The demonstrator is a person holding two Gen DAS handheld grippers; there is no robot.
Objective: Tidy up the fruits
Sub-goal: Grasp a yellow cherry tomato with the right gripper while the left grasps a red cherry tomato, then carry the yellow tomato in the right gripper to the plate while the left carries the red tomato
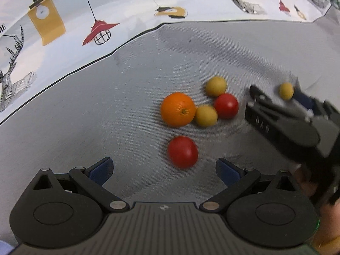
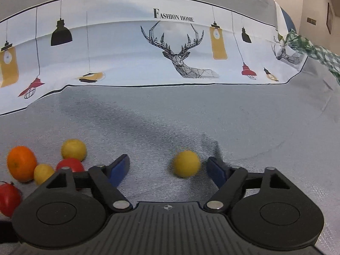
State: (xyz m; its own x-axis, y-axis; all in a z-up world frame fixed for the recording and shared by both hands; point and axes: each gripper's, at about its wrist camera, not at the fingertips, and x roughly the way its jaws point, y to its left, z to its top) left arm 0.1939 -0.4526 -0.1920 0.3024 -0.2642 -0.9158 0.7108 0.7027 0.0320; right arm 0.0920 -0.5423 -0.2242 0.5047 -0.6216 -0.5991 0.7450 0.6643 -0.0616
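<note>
On the grey woven worktop (image 1: pixel 85 127), the open left tongs (image 1: pixel 164 170) are hovering over a round red tomato (image 1: pixel 182 151) at 12 o'clock, while the open right tongs (image 2: pixel 167 167) are bracketing, without pressing, a small round yellow fruit (image 2: pixel 186 163).

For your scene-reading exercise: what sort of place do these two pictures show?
Probably a home-style tabletop: a grey woven cloth with fruit such as an orange, a printed "Fashion Home" cloth behind, and a room wall.
</note>
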